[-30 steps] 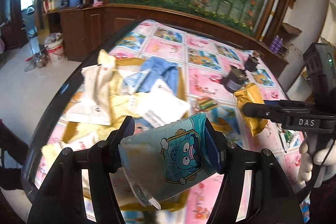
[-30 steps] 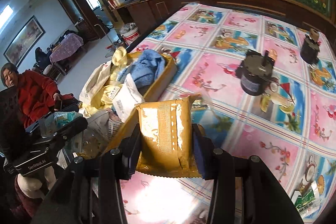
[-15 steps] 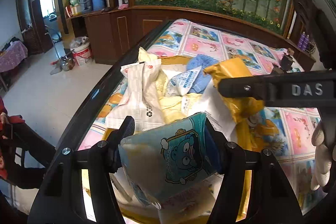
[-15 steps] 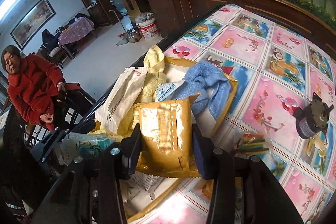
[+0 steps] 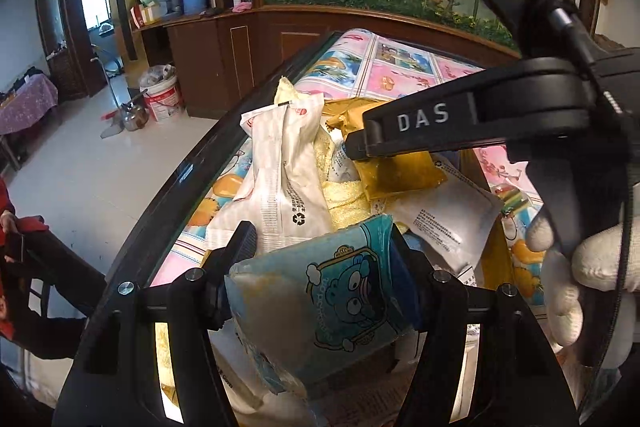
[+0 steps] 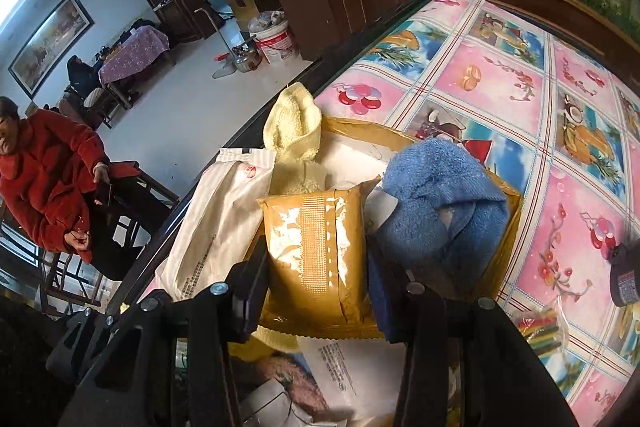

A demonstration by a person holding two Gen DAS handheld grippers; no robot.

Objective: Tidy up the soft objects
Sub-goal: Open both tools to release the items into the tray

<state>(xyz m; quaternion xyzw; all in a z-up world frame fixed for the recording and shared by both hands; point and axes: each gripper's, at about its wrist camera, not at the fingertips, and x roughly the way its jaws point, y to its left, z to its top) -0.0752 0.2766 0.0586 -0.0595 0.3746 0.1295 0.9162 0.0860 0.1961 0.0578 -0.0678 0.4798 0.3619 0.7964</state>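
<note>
My left gripper [image 5: 320, 247] is shut on a blue cartoon-bear packet [image 5: 320, 299], held above the yellow box. My right gripper [image 6: 316, 263] is shut on a gold foil packet [image 6: 316, 251]; it also shows in the left wrist view [image 5: 396, 175], with the right gripper [image 5: 352, 147] crossing over the box. The yellow box [image 6: 508, 239] holds a blue towel [image 6: 436, 199], a pale yellow knit cloth [image 6: 294, 123], a long white packet [image 6: 216, 219] and other white packets [image 5: 444, 223].
The box sits near the table's dark left edge [image 5: 168, 195] on a pink and blue patterned cloth [image 6: 520, 83]. A dark jar [image 6: 624, 279] and a striped wrapped item [image 6: 540, 327] lie to the right. A person in red [image 6: 44, 171] sits off the table's left.
Both grippers have moved left, from over the open cloth to above the yellow box, each still holding its packet. The right gripper now crosses close in front of the left camera.
</note>
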